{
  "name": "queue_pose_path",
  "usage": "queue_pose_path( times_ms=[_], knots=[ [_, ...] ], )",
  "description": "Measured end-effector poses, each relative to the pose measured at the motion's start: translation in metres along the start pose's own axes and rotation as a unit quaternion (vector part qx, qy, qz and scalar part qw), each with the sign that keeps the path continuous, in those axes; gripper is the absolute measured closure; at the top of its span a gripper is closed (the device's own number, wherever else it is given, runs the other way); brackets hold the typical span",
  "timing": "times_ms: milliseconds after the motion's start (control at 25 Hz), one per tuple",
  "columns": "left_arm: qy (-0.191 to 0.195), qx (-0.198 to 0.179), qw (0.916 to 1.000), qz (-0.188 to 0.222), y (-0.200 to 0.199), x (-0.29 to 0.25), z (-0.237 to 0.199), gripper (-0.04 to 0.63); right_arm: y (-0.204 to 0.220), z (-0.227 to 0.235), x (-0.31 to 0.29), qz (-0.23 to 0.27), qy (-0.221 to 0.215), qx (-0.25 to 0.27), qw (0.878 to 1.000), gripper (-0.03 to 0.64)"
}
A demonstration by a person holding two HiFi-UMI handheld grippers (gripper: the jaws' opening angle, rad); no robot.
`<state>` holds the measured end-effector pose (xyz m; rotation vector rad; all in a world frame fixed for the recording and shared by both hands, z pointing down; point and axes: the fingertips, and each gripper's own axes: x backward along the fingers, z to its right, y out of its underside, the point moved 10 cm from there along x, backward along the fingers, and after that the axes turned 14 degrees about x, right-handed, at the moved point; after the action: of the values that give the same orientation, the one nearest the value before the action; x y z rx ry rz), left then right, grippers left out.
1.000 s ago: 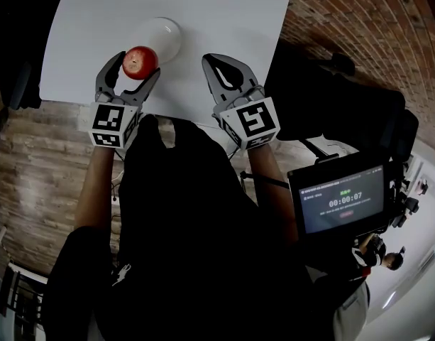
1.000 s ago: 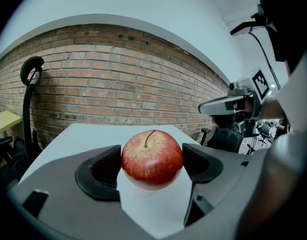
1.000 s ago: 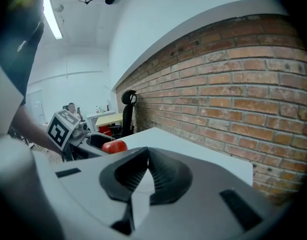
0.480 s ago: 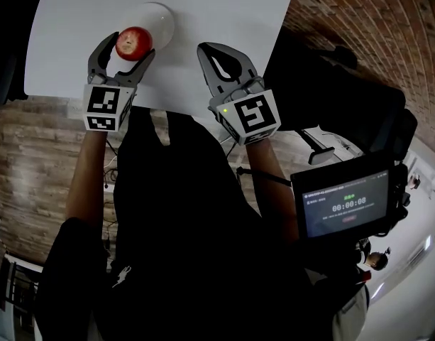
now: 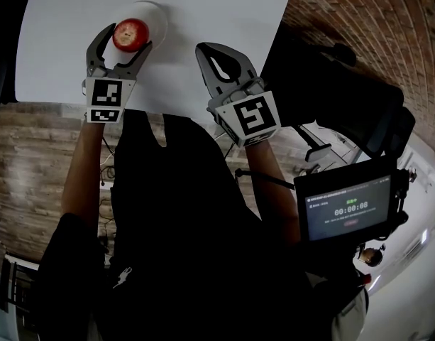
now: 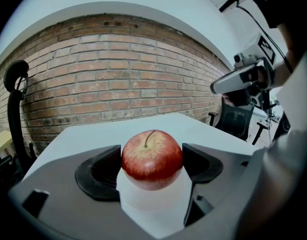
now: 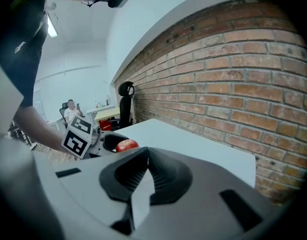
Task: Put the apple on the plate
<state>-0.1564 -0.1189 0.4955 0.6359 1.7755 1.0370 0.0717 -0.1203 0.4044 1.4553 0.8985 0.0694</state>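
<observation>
Over the white table (image 5: 224, 13), the left gripper (image 5: 127, 37) has carried the apple (image 5: 130, 34) forward during the last second, so it now overlaps the near edge of the plate (image 5: 155, 16). Left jaws are part open and clamped on the apple's sides (image 6: 152, 156), with the plate showing pale directly beneath. I cannot tell whether they touch. The right gripper (image 5: 211, 54) idles beside it, jaws together and holding nothing (image 7: 144, 171). Judgement: transport nearly done; lowering and release remain.

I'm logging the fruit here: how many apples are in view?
1. The red apple is gripped between the jaws of the left gripper, over the white plate on the white table. No other shows.
</observation>
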Motion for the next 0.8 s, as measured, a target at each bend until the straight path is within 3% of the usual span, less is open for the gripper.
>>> queue_pose_path(
  times_ms=[240, 800],
  knots=[
    [0.002, -0.044, 0.9990, 0.007, 0.007, -0.012, -0.001, 0.209, -0.002, 0.001, -0.003, 0.001, 0.005, -0.003, 1.000, 0.612],
    [-0.024, -0.085, 0.9961, 0.000, 0.020, -0.029, -0.002, 0.209, 0.005, 0.005, 0.005, -0.011, 0.023, -0.011, 1.000, 0.612]
  ],
)
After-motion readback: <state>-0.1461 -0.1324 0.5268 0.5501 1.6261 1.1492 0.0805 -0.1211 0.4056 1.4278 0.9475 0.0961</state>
